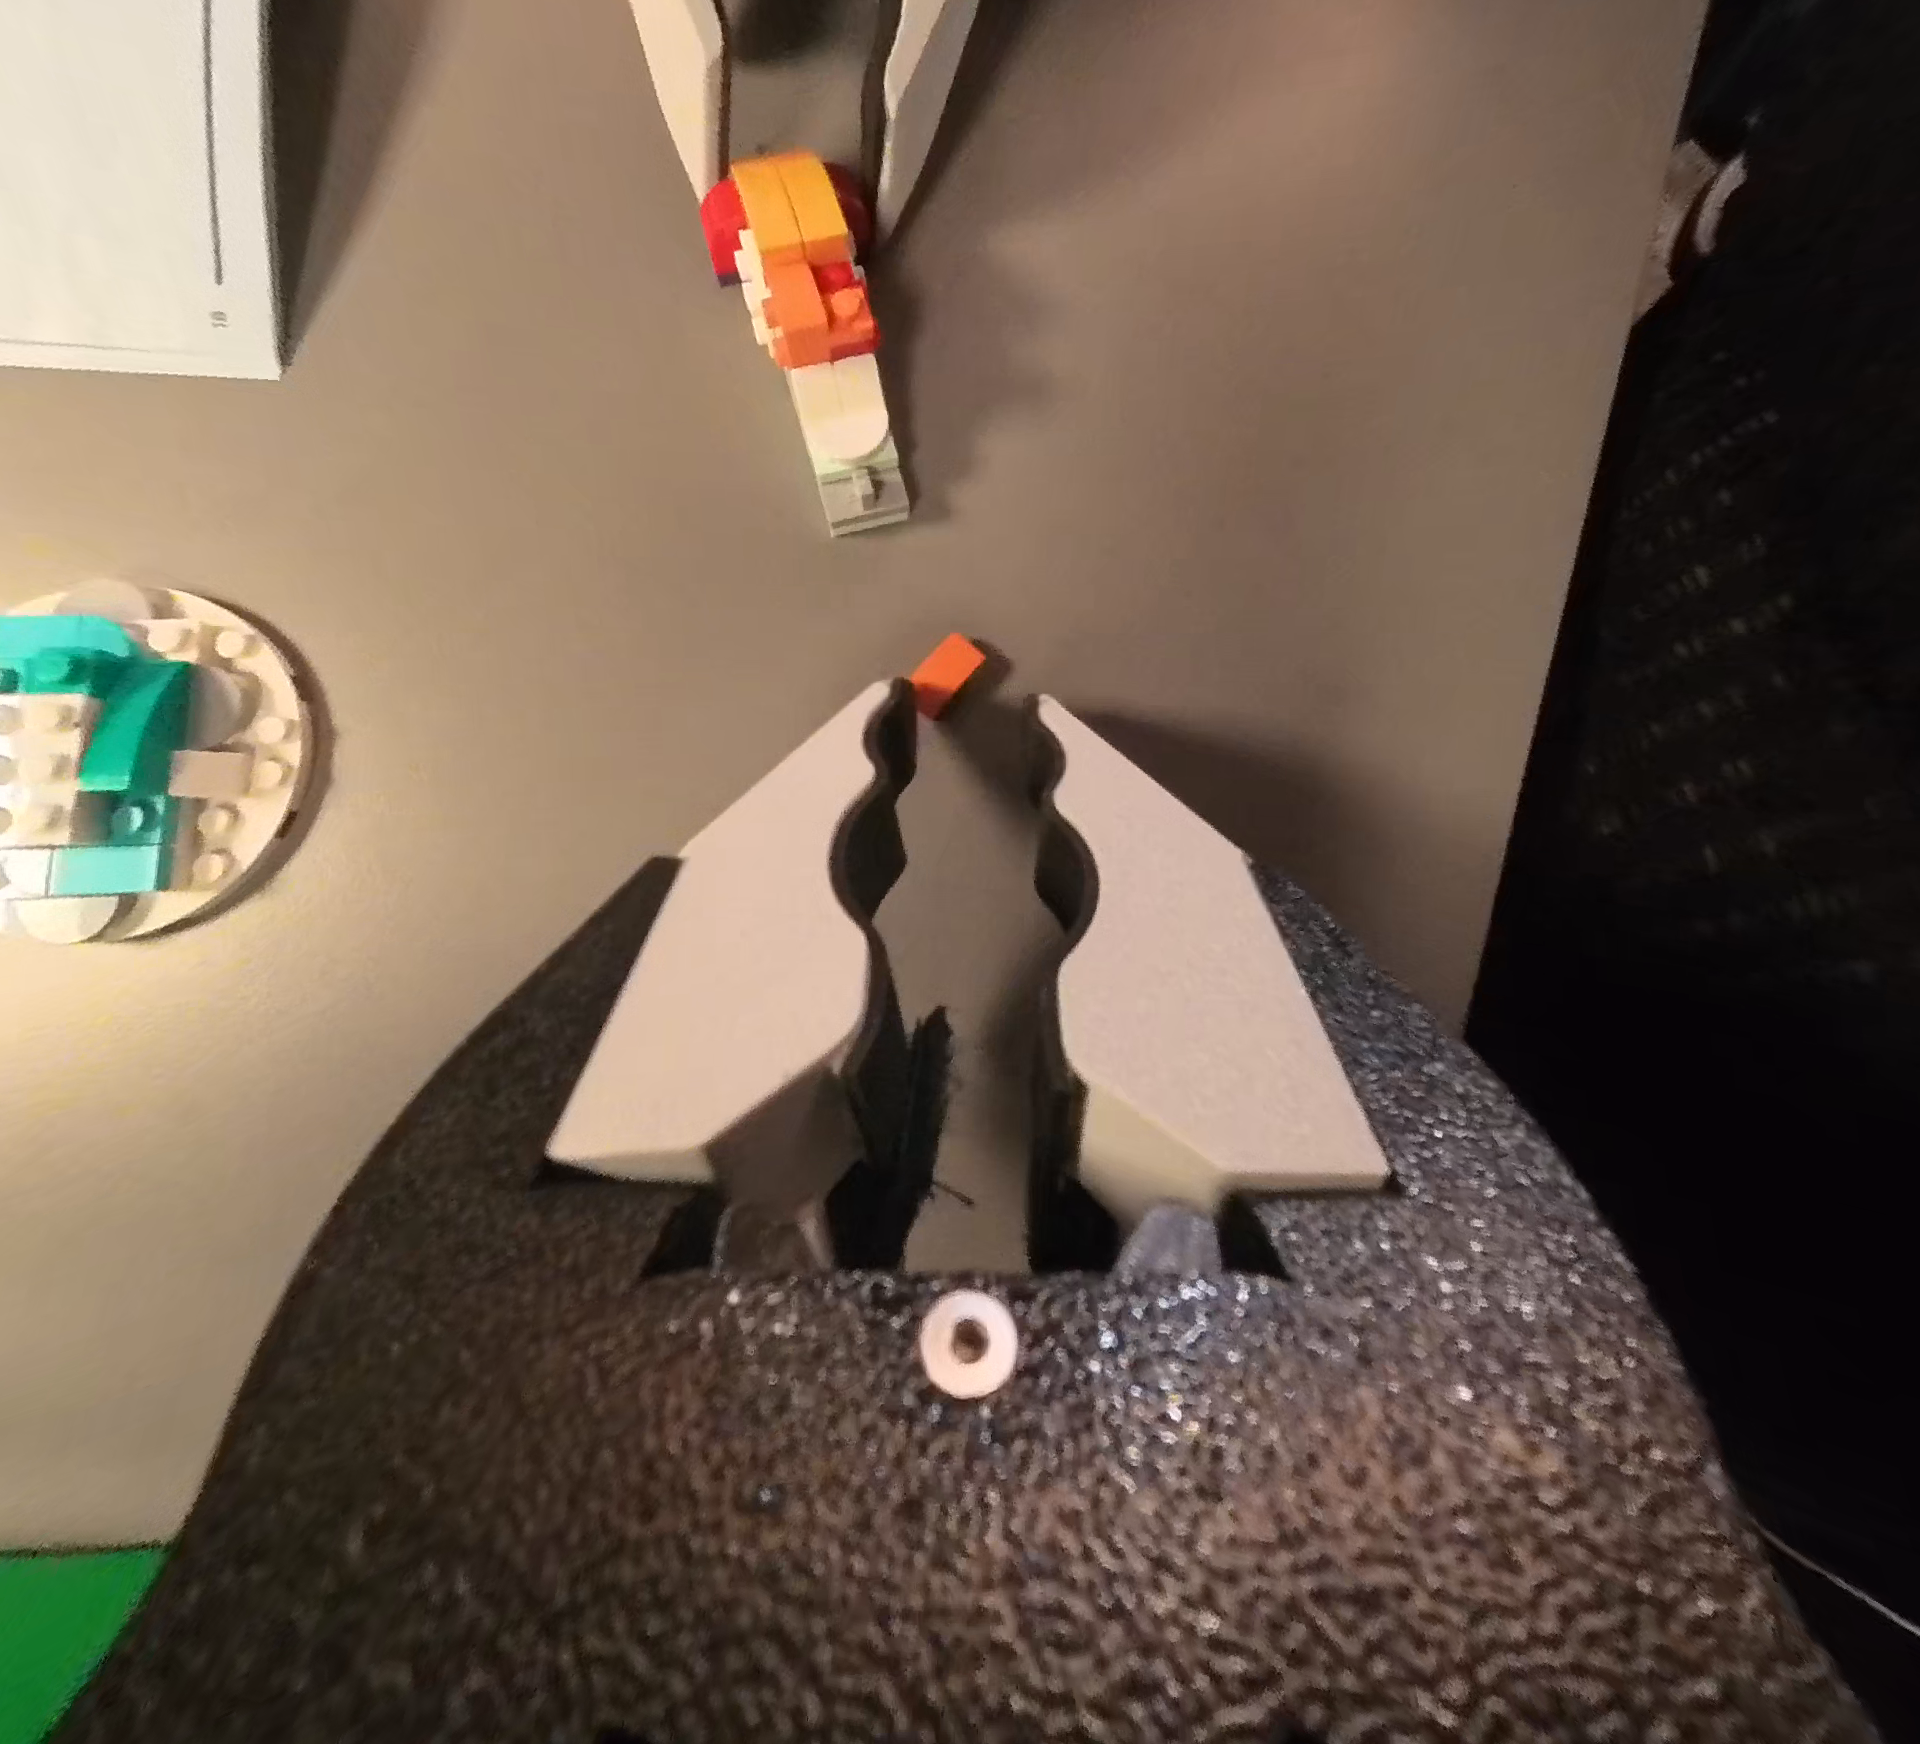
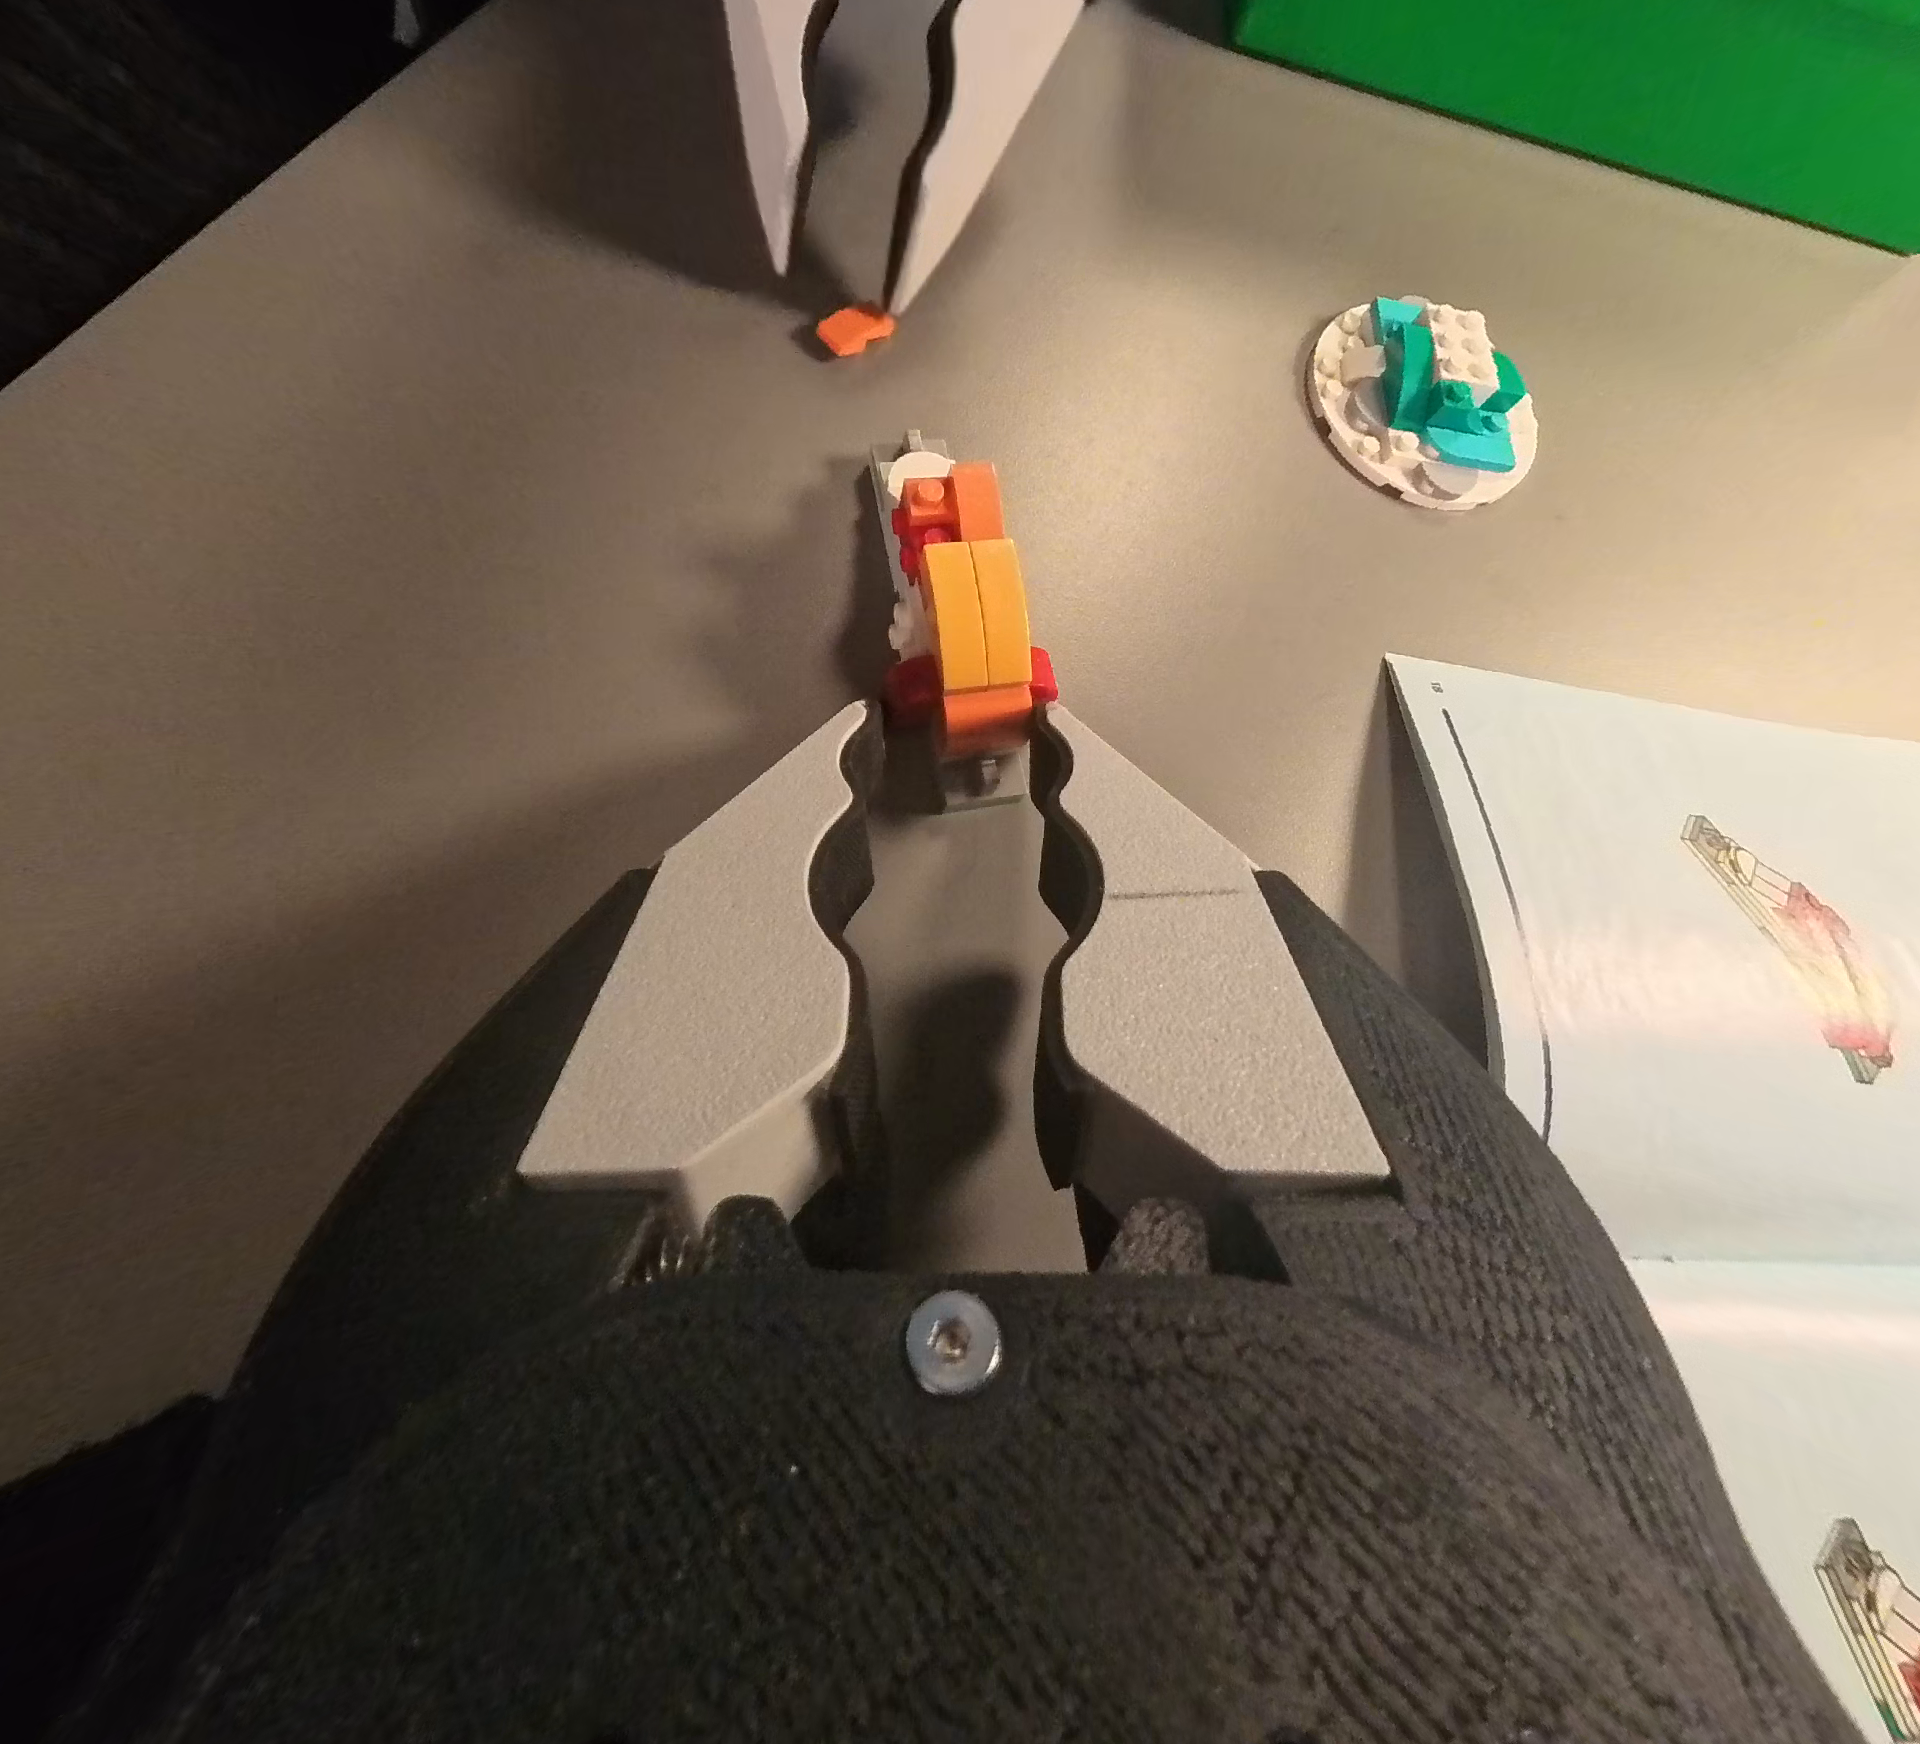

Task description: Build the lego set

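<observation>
A long lego model (image 2: 971,614) of yellow, orange, red and white bricks on a grey plate lies on the grey table. My right gripper (image 2: 956,712) is shut on its near end, with a fingertip against the red parts on each side. In the left wrist view the model (image 1: 810,281) sits between the right gripper's (image 1: 800,193) tips at the top. A small loose orange brick (image 1: 948,686) lies on the table at the tips of my left gripper (image 1: 971,695), which is open, with the brick touching one fingertip. The right wrist view shows the brick (image 2: 852,330) and the left gripper (image 2: 840,289) beyond the model.
A round white plate (image 2: 1330,390) with a teal and white build stands to the side; it also shows in the left wrist view (image 1: 281,738). An open instruction booklet (image 2: 1662,967) lies by the right gripper. A green box (image 2: 1558,11) stands behind. The table edge (image 1: 1558,759) runs close by. One gripper's finger ends stand about 10 cm off the other's.
</observation>
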Demonstrator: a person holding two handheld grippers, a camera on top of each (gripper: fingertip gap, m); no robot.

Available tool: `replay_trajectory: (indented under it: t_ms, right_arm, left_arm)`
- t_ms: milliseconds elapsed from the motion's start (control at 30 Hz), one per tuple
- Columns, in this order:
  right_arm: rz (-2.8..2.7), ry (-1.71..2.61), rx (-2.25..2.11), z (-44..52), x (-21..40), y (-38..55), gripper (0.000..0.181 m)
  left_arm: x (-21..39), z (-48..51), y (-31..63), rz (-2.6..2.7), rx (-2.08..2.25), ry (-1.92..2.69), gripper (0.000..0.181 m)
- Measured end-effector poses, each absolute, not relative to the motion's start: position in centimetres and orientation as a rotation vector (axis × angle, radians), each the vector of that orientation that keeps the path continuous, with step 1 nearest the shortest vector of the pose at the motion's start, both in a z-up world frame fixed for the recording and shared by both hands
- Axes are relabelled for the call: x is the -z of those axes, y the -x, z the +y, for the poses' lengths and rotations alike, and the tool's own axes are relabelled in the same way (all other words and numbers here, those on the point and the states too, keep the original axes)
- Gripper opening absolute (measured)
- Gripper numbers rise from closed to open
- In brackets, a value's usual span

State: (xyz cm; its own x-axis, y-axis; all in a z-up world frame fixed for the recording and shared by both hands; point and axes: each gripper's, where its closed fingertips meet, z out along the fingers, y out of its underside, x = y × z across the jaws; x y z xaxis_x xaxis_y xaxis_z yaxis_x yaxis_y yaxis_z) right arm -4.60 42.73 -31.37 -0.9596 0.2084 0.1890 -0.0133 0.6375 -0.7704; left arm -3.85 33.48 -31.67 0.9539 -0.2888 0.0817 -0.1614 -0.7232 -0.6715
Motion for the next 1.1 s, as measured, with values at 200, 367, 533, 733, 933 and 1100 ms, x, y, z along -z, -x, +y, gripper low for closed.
replay_trajectory:
  t_ms: [200,367,533,733,933,1100]
  right_arm:
    - [-2.599,0.158,-1.226,42.7,31.4,4.6,0.027]
    - [-2.596,0.155,-1.224,42.7,31.4,4.6,0.026]
    - [-2.596,0.156,-1.224,42.7,31.4,4.6,0.026]
    - [-2.593,0.157,-1.222,42.8,31.4,4.6,0.026]
    - [-2.592,0.164,-1.220,42.8,31.4,4.7,0.026]
    - [-2.591,0.171,-1.219,42.8,31.4,4.8,0.026]
  left_arm:
    - [31.7,34.2,4.3,0.351,0.183,2.330,0.020]
    - [32.1,34.1,4.3,0.364,0.216,2.341,0.013]
    - [30.7,35.3,4.2,0.349,0.165,2.310,0.006]
    - [28.2,39.2,5.5,0.170,-0.084,2.357,0.005]
    - [28.2,40.3,3.9,0.044,-0.048,2.442,0.005]
    - [28.5,40.3,4.1,0.008,-0.101,2.480,0.005]
